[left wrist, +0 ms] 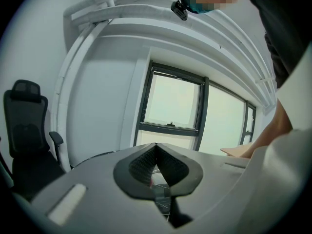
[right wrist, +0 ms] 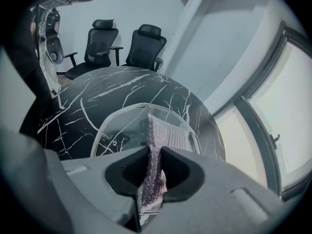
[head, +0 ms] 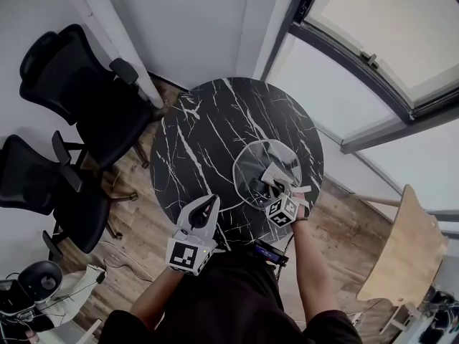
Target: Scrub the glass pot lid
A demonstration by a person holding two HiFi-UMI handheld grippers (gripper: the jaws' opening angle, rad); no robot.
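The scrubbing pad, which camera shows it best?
The right gripper view: the scrubbing pad fills the middle, clamped by the right gripper, with the glass lid behind it. The head view shows it small, partly behind that gripper. The left gripper view doesn't show it.

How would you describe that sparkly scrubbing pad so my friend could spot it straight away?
Find the round black marble table with white veins; a clear glass pot lid lies on its right side. Above the lid, pinched edge-up in the right hand-held gripper, is the scrub pad: the only silvery, knobbly rectangle there.
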